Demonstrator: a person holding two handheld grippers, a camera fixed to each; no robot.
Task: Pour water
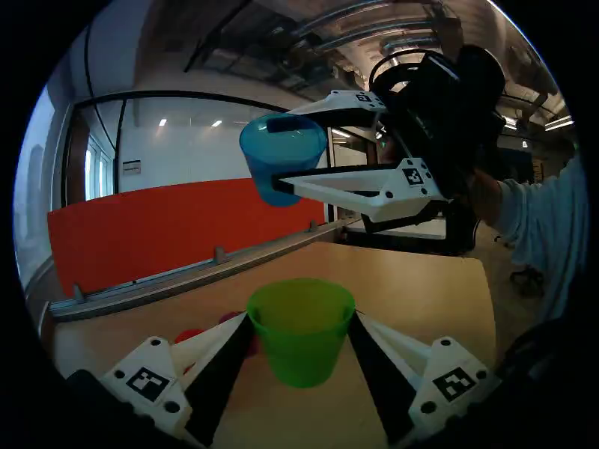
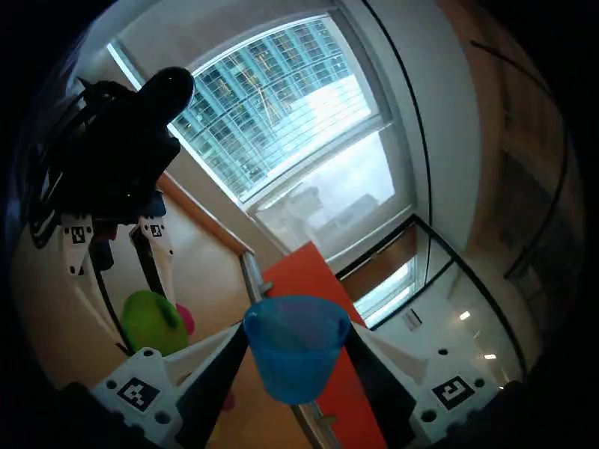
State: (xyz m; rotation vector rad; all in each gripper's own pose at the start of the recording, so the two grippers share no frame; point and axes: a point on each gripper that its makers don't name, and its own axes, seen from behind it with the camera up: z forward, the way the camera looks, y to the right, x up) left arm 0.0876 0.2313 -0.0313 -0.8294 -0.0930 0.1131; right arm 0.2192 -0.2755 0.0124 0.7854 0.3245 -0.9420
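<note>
My left hand-held gripper [image 1: 299, 322] is closed partway onto the green cup [image 1: 302, 344], both fingers pressing its sides, low over the desk [image 1: 427, 284]. My right hand-held gripper [image 2: 297, 335] grips the blue cup [image 2: 296, 367] likewise, raised above and beyond the left one, cups well apart

- The green cup [image 1: 301, 329] is opaque bright green plastic, tapered, and stands upright with its open mouth upward. It is gripped at both sides by the fingers of the left gripper [image 1: 299, 320], low over the tan tabletop [image 1: 419, 284].
- The blue cup [image 1: 281, 157] is translucent blue plastic and tapered. It is pinched between the fingers of the right gripper [image 1: 278, 150], raised in the air roughly upright, higher than the green cup and well apart from it.
</note>
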